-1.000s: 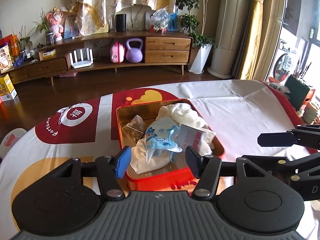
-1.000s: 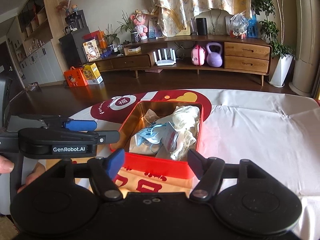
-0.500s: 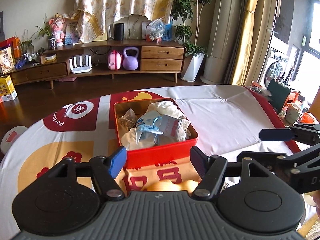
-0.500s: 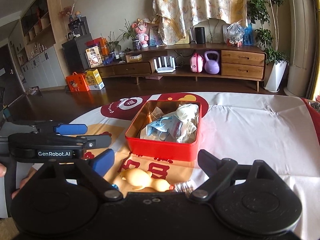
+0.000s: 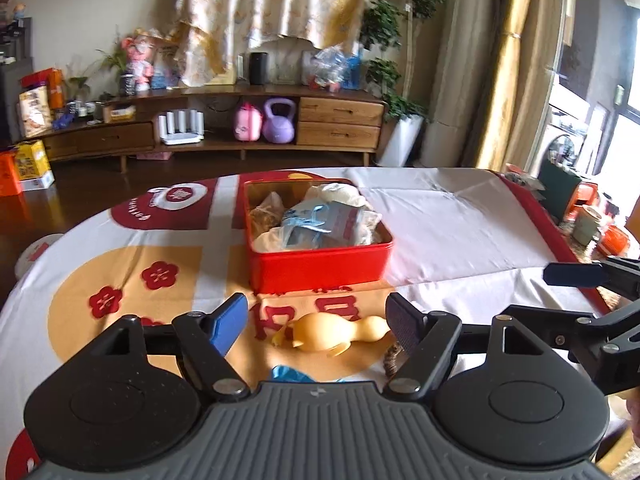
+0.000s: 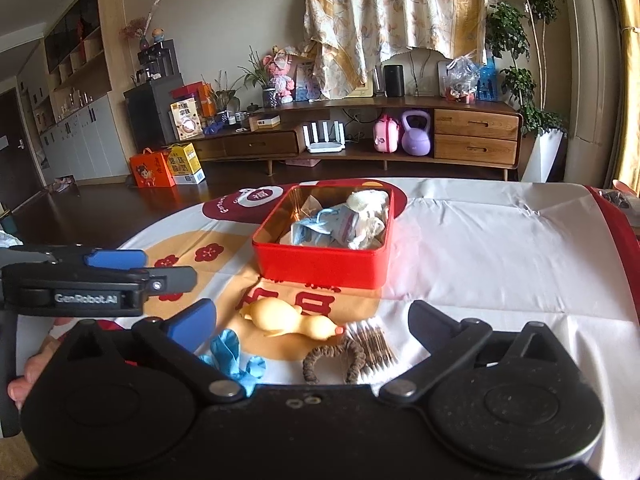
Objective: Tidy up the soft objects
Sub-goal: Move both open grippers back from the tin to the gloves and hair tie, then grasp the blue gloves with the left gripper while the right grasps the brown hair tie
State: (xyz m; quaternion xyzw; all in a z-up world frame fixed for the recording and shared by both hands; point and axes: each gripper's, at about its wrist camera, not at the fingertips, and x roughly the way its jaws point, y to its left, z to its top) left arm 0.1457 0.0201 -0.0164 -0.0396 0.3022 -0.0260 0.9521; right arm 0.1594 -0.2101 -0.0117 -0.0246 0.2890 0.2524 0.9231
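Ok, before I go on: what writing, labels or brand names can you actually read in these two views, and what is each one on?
"GenRobot.AI": on the side of the left gripper, seen from the right wrist view.
Large red characters on the tablecloth in front of the red tin: partly hidden, not readable.
Round red emblem on the tablecloth behind the tin: too blurred.
Printing on the boxes on the floor: too small.

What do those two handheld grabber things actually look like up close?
Both are black plastic. The left gripper has a ribbed grey base, one blue finger pad, one black. The right gripper matches, with one blue pad. Seen from the side, the left's body reads GenRobot.AI in white.
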